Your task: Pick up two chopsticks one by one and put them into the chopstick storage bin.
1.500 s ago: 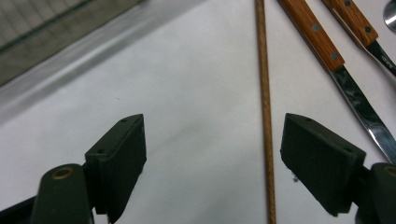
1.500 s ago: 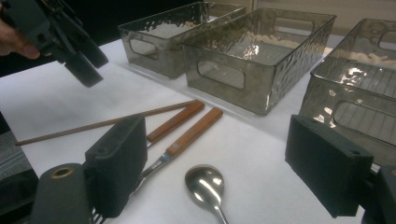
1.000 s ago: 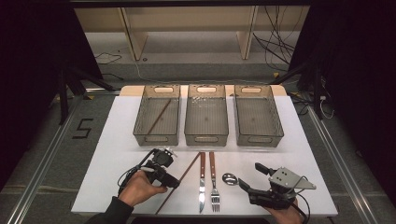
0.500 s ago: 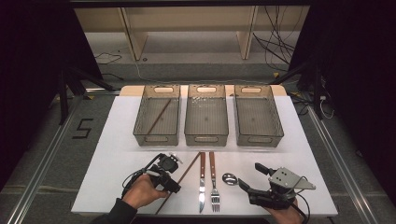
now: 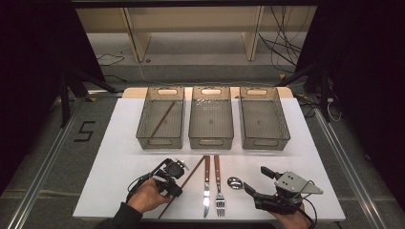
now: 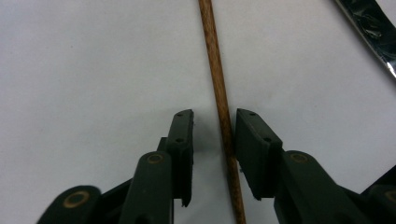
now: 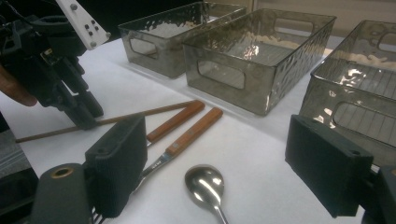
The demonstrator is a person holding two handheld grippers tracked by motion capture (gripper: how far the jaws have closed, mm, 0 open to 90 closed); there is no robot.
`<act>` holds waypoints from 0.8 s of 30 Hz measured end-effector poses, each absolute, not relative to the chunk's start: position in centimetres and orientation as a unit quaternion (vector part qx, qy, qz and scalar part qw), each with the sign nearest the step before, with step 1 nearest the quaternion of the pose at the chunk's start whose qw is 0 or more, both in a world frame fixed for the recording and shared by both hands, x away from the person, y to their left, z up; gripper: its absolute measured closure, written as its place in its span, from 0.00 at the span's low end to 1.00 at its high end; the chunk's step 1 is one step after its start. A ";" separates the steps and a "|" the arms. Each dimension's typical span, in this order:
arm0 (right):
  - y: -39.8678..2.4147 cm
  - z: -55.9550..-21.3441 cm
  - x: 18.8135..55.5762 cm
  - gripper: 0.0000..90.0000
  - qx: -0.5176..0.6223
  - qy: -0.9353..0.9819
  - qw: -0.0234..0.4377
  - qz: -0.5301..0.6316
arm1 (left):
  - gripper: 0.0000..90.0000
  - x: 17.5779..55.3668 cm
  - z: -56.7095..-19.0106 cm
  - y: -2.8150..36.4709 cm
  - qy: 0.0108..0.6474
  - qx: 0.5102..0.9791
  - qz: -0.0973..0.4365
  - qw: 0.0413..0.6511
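The big white table [image 5: 110,162] has three see-through grey bins at the far side, lined up in a row. It looks like a sorting game, one bin for each kind of thing. The left bin [image 5: 161,118] already has one brown chopstick [image 5: 162,118] lying slanted in it. The middle bin [image 5: 210,117] and the right bin [image 5: 263,118] look empty.

Near the person, the things to sort lie side by side, probably so they are easy to grab: a second chopstick [image 5: 184,182], a knife [image 5: 206,186] with a wooden handle, a fork [image 5: 218,186] with a wooden handle, and a shiny spoon [image 5: 235,182].

The left gripper [image 6: 215,140] points down over the second chopstick, which lies flat on the table. Its jaws have just been closing, and now they are narrow, with the stick between them. The stick sits against the right pad, but a gap shows at the left pad, so it is not squeezed yet. I think this stick will go in the left bin with its twin.

The right gripper [image 7: 229,163] waits low over the spoon with its jaws wide and nothing in them.

A black number 5 [image 5: 84,131] is marked on the floor left of the table. I can read no other writing or labels.
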State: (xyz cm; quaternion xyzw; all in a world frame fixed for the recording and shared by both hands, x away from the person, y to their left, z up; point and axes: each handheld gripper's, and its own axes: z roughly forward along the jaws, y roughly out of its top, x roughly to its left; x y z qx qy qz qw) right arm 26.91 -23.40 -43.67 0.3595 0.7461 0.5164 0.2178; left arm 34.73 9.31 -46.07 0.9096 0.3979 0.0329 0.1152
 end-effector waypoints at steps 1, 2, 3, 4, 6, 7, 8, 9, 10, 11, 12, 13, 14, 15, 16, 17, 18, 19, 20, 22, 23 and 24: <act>-23.4 -43.7 26.9 0.24 0.360 0.746 0.218 0.516 | 0.77 34.8 -46.1 9.3 0.398 0.910 0.033 0.114; -23.4 -43.7 26.9 0.24 0.359 0.746 0.218 0.516 | 0.78 34.8 -46.1 9.4 0.399 0.909 0.034 0.113; -23.4 -43.7 26.9 0.24 0.360 0.746 0.218 0.516 | 0.80 34.9 -46.1 9.5 0.399 0.909 0.034 0.114; -23.4 -43.7 26.9 0.24 0.359 0.746 0.218 0.516 | 0.82 35.0 -46.1 9.6 0.400 0.909 0.031 0.114; -23.4 -43.7 26.9 0.24 0.360 0.746 0.218 0.516 | 0.85 35.2 -46.0 9.7 0.404 0.907 0.027 0.113; -23.4 -43.7 26.9 0.24 0.360 0.746 0.218 0.516 | 0.86 35.3 -46.1 9.8 0.409 0.905 0.024 0.115; -23.4 -43.7 26.9 0.24 0.359 0.746 0.218 0.516 | 0.87 35.3 -46.1 9.8 0.408 0.905 0.024 0.115; -23.4 -43.7 26.9 0.24 0.359 0.746 0.219 0.516 | 0.88 35.4 -46.0 9.9 0.408 0.906 0.024 0.113; -23.4 -43.7 26.9 0.24 0.359 0.747 0.219 0.515 | 0.89 35.4 -46.1 9.9 0.411 0.904 0.023 0.114; -23.4 -43.7 26.9 0.24 0.359 0.747 0.219 0.516 | 0.91 35.5 -46.1 10.0 0.411 0.904 0.022 0.115; -23.4 -43.7 26.9 0.24 0.359 0.747 0.219 0.516 | 0.92 35.6 -46.1 10.1 0.413 0.903 0.018 0.118; -23.4 -43.7 26.9 0.24 0.359 0.747 0.218 0.515 | 0.93 35.6 -46.1 10.2 0.414 0.902 0.017 0.119; -23.4 -43.7 26.9 0.24 0.359 0.747 0.218 0.515 | 0.93 35.6 -46.1 10.2 0.414 0.902 0.016 0.119; -23.4 -43.7 26.9 0.24 0.359 0.747 0.218 0.515 | 0.93 35.6 -46.1 10.2 0.414 0.902 0.016 0.119; -23.4 -43.7 26.9 0.24 0.359 0.747 0.219 0.515 | 0.93 35.6 -46.1 10.1 0.414 0.903 0.017 0.118; -23.4 -43.7 26.9 0.24 0.359 0.747 0.219 0.515 | 0.94 35.7 -46.1 10.1 0.414 0.902 0.016 0.117; -23.4 -43.7 26.9 0.24 0.359 0.747 0.219 0.515 | 0.94 35.7 -46.1 10.2 0.414 0.903 0.015 0.117; -23.4 -43.7 26.9 0.24 0.359 0.747 0.219 0.515 | 0.94 35.7 -46.1 10.2 0.414 0.903 0.014 0.117; -23.4 -43.7 26.9 0.24 0.359 0.747 0.219 0.515 | 0.94 35.7 -46.1 10.2 0.413 0.903 0.013 0.117; -23.4 -43.7 26.9 0.24 0.359 0.747 0.220 0.515 | 0.94 35.8 -46.0 10.3 0.412 0.904 0.008 0.117; -23.4 -43.7 26.9 0.24 0.359 0.747 0.219 0.515 | 0.94 35.9 -46.0 10.4 0.411 0.904 0.006 0.117; -23.4 -43.7 26.9 0.24 0.359 0.747 0.220 0.515 | 0.94 36.0 -46.0 10.4 0.410 0.905 0.003 0.115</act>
